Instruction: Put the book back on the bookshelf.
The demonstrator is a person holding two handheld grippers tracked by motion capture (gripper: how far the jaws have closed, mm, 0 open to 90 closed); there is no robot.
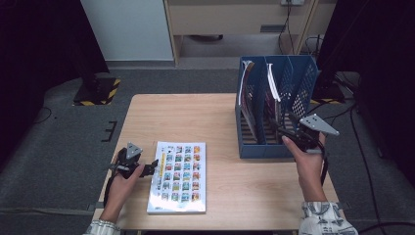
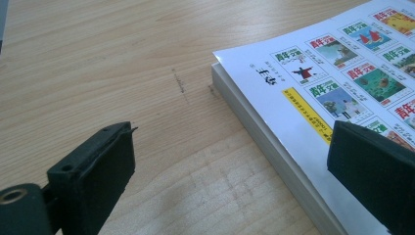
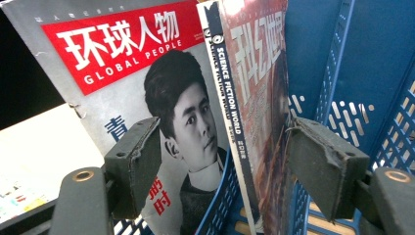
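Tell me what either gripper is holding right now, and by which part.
Nothing is held. The left gripper is open beside the white picture-grid magazine; the right gripper is open around the Science Fiction World magazine.

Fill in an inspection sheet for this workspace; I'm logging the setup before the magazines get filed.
Surface: wooden table, faint scuff marks.
Job's things: magazine lying flat at front left; blue file rack at right, two magazines standing inside.
Clutter: nothing seen.
Grippers: left gripper open at the flat magazine's edge; right gripper open around a standing magazine's spine.
Cables: black cable trailing from right gripper; more on the floor.
Surroundings: grey carpet, white cabinet, dark curtains.
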